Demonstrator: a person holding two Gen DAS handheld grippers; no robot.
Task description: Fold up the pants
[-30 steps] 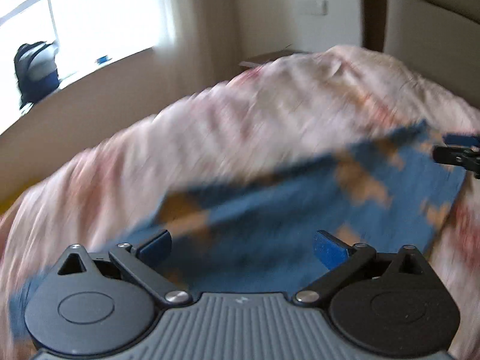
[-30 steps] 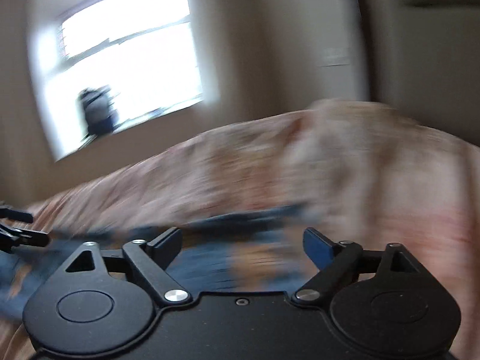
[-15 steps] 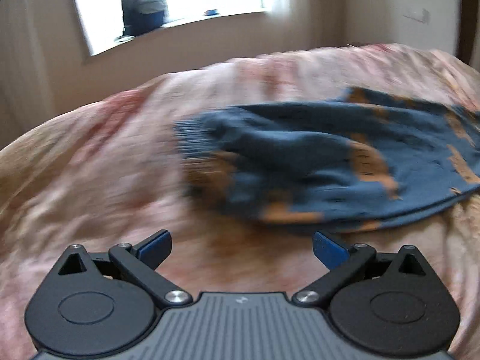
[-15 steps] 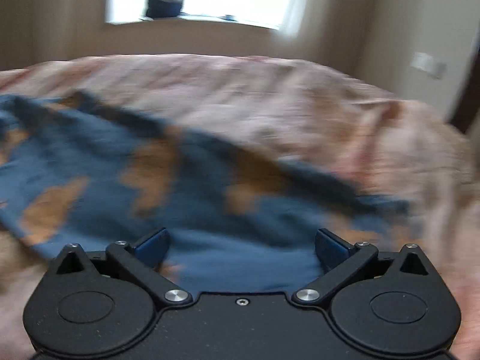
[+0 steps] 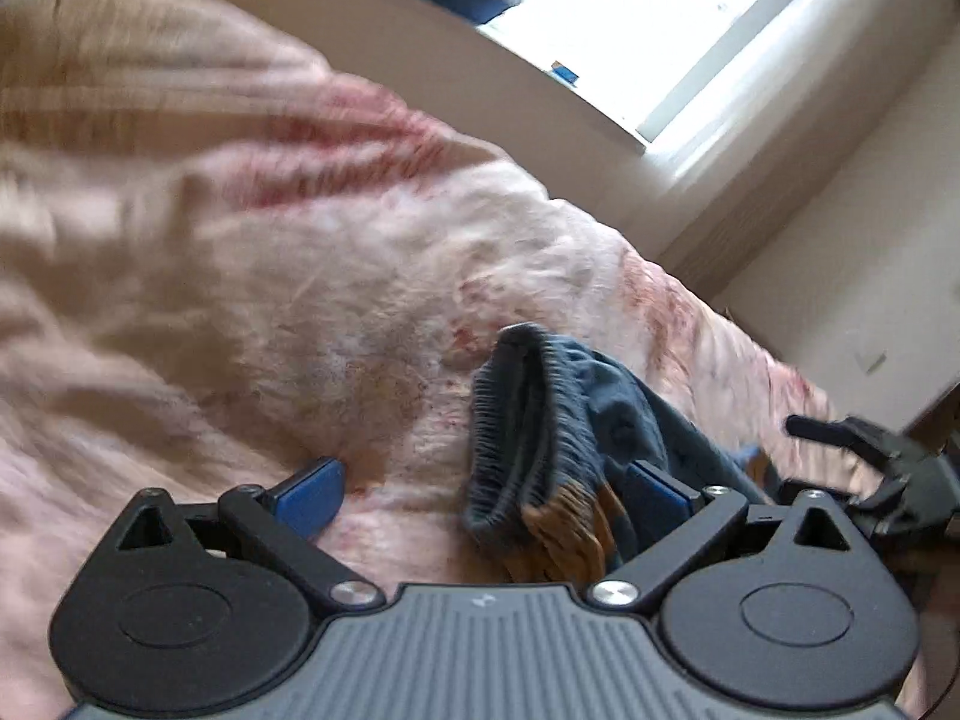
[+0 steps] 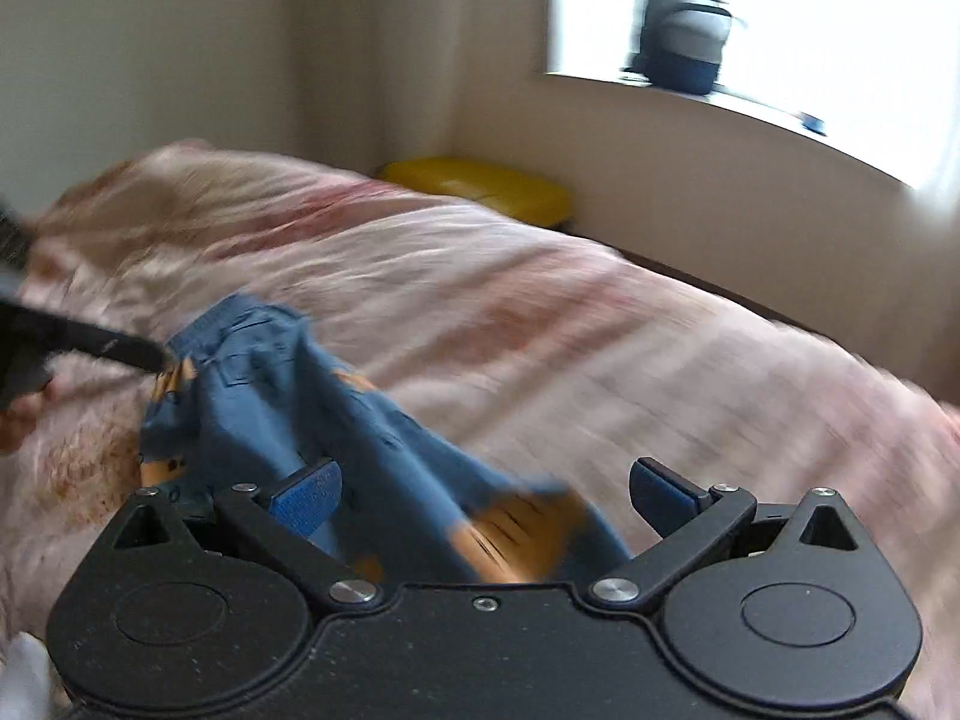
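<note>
the left gripper (image 5: 486, 498) is hovering low over the bed, jaws standing wide apart w/ nothing clamped between them. its blue pads (image 5: 309, 495) are sitting on either side of the gap; the left pad is over bare bedspread (image 5: 270, 252), the right one is partly behind cloth. the pants (image 5: 540, 438) (blue w/ orange patches) are lying bunched on the pink and cream bedspread, near the right half of that gap, w/ the ribbed waistband (image 5: 510, 420) curling up and facing the camera. whether the cloth is touching the right pad, can't tell.

the right gripper (image 6: 486, 495) is also spreading its jaws wide, gripping nothing. in the right wrist view the pants (image 6: 288, 396) are stretching from the far left down to the near edge, passing between the open fingers and over the left pad (image 6: 306, 495); an orange patch is lying just in front of the gripper body. the frame is blurry, so contact isn't clear.

each gripper is showing in the other's view: the right gripper (image 5: 870, 468) is sitting at the right edge of the left view, beside the pants, and the left gripper (image 6: 72, 348) is poking in from the left edge of the right view, its tip at the waistband end.

a backpack (image 6: 681, 36) is sitting on the far windowsill (image 6: 750, 114), and a yellow object (image 6: 480, 186) is lying beyond the bed's far edge.
</note>
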